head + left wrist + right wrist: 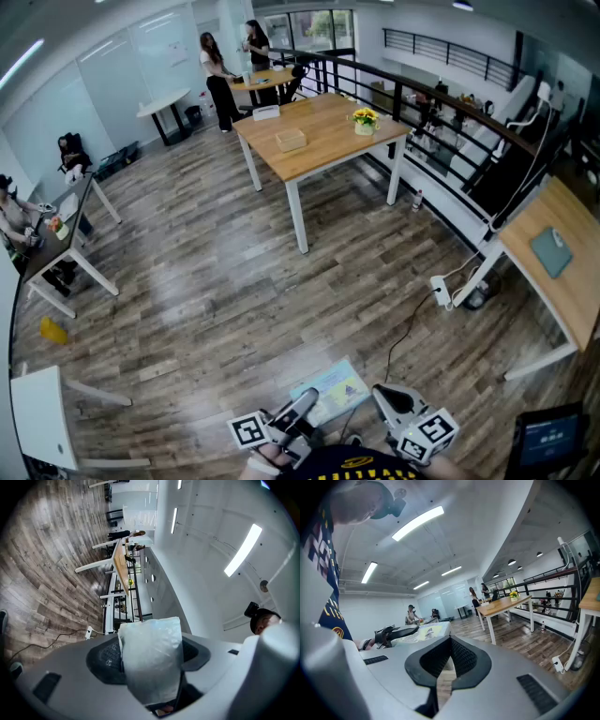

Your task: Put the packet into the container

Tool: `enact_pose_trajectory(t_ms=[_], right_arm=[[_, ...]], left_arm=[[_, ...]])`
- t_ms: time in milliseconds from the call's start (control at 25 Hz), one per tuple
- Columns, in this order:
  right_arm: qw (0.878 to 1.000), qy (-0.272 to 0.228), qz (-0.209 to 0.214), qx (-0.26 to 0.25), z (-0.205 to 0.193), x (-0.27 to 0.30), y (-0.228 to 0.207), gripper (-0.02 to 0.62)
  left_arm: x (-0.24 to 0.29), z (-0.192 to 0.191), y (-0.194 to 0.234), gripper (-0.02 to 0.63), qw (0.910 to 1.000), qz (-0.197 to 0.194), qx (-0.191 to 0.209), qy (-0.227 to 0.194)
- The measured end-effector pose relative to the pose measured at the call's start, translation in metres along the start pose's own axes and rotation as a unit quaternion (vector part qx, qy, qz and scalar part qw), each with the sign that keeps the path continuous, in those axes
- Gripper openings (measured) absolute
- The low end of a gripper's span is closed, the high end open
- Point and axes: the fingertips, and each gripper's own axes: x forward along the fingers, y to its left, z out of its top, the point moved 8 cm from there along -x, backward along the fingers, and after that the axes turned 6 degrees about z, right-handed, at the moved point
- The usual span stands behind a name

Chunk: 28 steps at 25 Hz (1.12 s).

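Left gripper (298, 411): clamped on the packet, its jaws held wide by it.
Right gripper (450, 641): jaws together, nothing between them.
Packet (151, 660): pale, caught between the left gripper's pads, its free end sticking out past the tips; near the right gripper, above the wooden floor (234, 281).
Writing: coloured print on the packet's face, too small to read.

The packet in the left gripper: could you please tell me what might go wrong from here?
The packet sits clamped in the left gripper with much of it standing free beyond the pads, so it might slip.
No container shows in any view, so it may be carried far.
A cable on the floor ahead could trip the person.
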Motion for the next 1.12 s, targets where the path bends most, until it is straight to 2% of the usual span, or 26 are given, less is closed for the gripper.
enact_pose_trajectory(t_ms=[400,680,960,1120], right_arm=[[1.000,0.003,-0.005,-0.013,0.009,0.051,0.000,0.009],[1.000,0.005,-0.019,-0.010,0.024,0.115,0.003,0.009],[0.999,-0.032,-0.032,0.008,0.041,0.181,-0.002,0.009],[0.999,-0.039,-0.038,0.003,0.063,0.199,-0.004,0.011]], left_arm=[[0.000,0.053,0.009,0.279,1.0000,-0.003,-0.002,0.005],[0.000,0.120,0.014,0.279,0.9998,-0.016,-0.003,0.012],[-0.005,0.193,0.034,0.279,0.9996,-0.014,0.009,0.024],[0.005,0.223,0.033,0.279,0.9995,-0.020,0.000,0.024]])
